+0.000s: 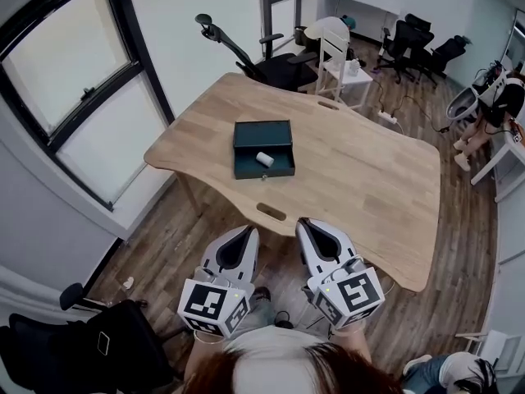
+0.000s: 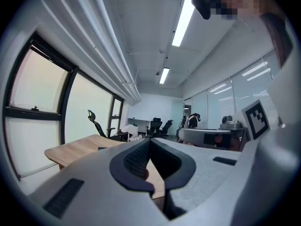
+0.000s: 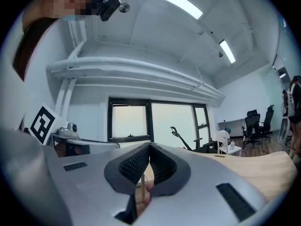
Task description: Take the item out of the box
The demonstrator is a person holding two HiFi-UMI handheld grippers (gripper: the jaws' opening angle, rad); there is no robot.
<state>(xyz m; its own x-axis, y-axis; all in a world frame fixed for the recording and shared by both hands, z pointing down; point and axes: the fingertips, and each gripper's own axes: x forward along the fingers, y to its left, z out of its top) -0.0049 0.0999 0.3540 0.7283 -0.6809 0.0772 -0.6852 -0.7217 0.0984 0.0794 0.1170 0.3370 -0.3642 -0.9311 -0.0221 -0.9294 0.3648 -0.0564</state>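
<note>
Open dark-green box (image 1: pixel 262 133) on the desk (image 1: pixel 369 171)
A white cylinder (image 1: pixel 264 159) lies inside on its side, long axis diagonal; left tool (image 1: pixel 245 231) and right tool (image 1: pixel 308 224) are closed, empty.

Grey left gripper (image 1: pixel 246 233), right gripper (image 1: pixel 307 224), black-padded jaws

I find no legible text, brand or number in any view. My left marker cube (image 1: pixel 213 306) and right marker cube (image 1: pixel 354 294), lower centre of frame, carry square patterns only.
</note>
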